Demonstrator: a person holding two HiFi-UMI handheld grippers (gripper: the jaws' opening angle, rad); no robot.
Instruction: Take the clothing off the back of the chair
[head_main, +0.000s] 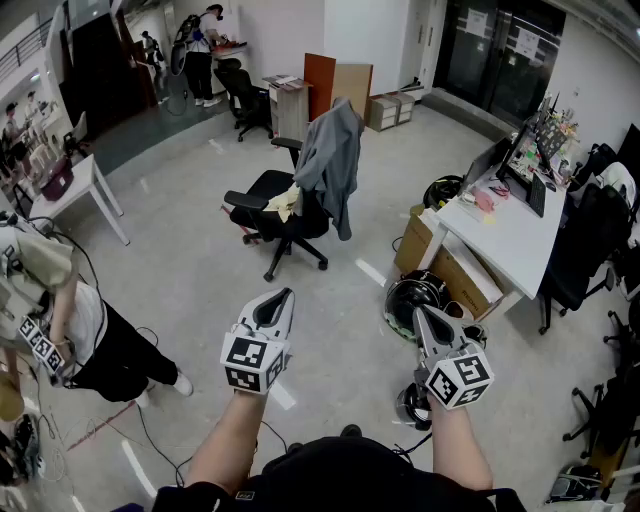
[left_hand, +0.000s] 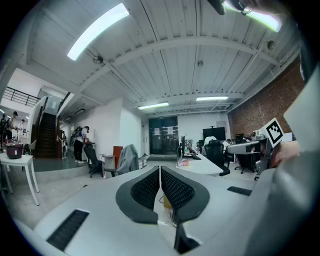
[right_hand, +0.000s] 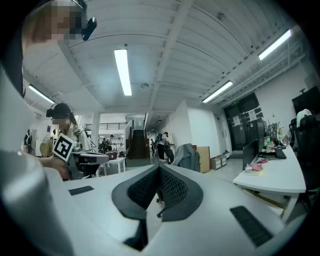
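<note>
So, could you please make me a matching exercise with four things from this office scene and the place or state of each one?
1. grey jacket
2. yellow cloth
3. cardboard box
4. left gripper

A. on the chair seat
B. shut, holding nothing
C. on the floor by the white desk
D. draped over the chair back

Pairs: 1-D, 2-A, 3-C, 4-B

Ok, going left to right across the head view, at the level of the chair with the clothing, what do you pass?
White table → grey jacket on its chair → white desk → black office chair.
</note>
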